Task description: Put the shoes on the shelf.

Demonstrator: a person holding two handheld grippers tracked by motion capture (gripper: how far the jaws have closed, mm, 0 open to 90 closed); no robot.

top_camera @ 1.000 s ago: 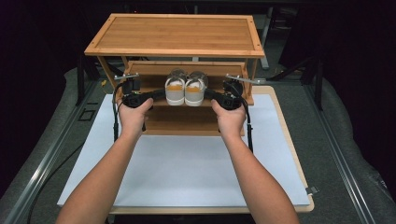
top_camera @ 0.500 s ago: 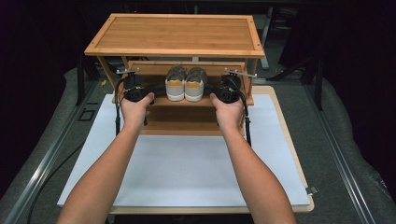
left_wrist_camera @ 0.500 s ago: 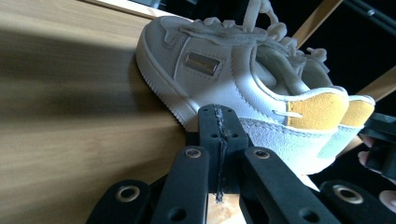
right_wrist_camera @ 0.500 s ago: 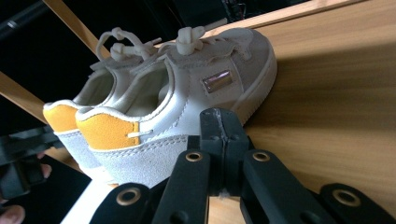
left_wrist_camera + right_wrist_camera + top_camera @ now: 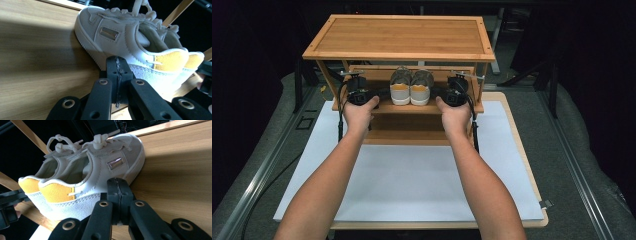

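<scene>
A pair of pale grey sneakers [image 5: 411,90] with yellow heel tabs stands side by side on the middle shelf [image 5: 427,107] of a wooden rack, heels toward me. My left gripper [image 5: 383,93] lies on the shelf at the pair's left, jaws pressed together. In the left gripper view the shut tip [image 5: 117,63] rests against the sole edge of the near sneaker [image 5: 130,37]. My right gripper [image 5: 438,94] mirrors it on the right. Its shut tip [image 5: 118,184] sits at the side of the other sneaker [image 5: 82,177]. Nothing is held between either pair of jaws.
The rack's top shelf [image 5: 399,37] overhangs the hands, and its slanted side posts [image 5: 328,80] stand just outside each gripper. A lower shelf [image 5: 407,134] sits beneath. The rack stands at the back of a white mat [image 5: 412,175] on a wood-edged table.
Both hands have pushed forward, deeper under the top shelf. The sneakers between the grippers sit a little farther back on the middle shelf than before.
</scene>
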